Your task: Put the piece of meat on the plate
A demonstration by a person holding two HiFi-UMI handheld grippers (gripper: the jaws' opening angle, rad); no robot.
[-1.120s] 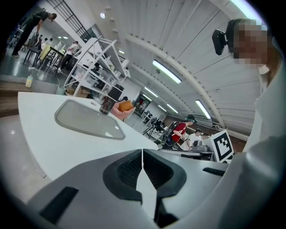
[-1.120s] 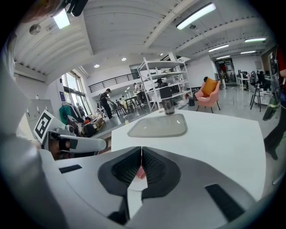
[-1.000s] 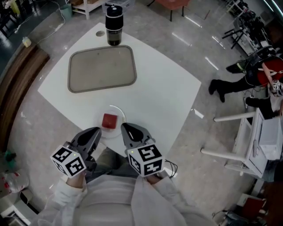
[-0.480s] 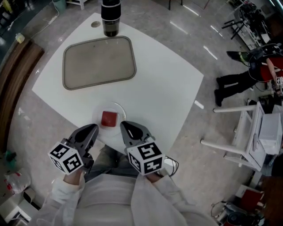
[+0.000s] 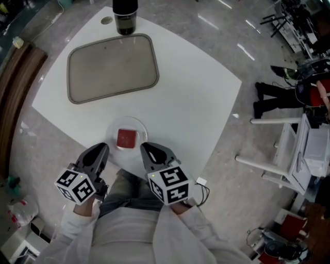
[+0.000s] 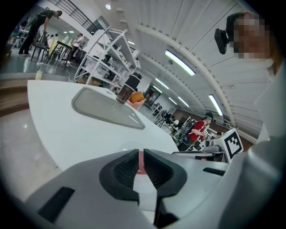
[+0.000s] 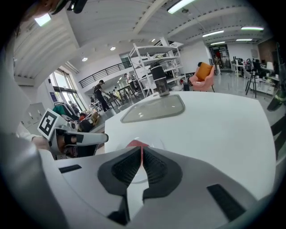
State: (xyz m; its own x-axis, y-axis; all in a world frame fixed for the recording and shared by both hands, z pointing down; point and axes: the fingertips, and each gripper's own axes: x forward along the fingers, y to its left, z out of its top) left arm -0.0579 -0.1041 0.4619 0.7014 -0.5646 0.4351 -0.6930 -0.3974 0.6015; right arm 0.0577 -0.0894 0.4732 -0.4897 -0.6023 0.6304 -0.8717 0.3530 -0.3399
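Note:
A square red piece of meat (image 5: 126, 138) lies on a small round plate (image 5: 112, 133) near the front edge of the white table (image 5: 191, 103). My left gripper (image 5: 101, 148) hangs just off that edge, left of the plate, jaws shut and empty. At the plate's right my right gripper (image 5: 145, 148) is also shut and empty. In the left gripper view a sliver of the meat (image 6: 141, 162) shows between the fingertips of the left gripper (image 6: 139, 154). In the right gripper view the meat (image 7: 136, 144) sits just beyond the right gripper (image 7: 142, 153).
A grey tray (image 5: 111, 67) lies at the table's far side, with a black bottle (image 5: 125, 15) behind it. A wooden bench (image 5: 13, 103) curves at the left. White shelving (image 5: 304, 154) and a seated person's legs (image 5: 278, 95) are at the right.
Both grippers have sunk a little at the table's front edge, still shut. The meat stays on the plate. The head camera has tipped, so the table sits higher in view.

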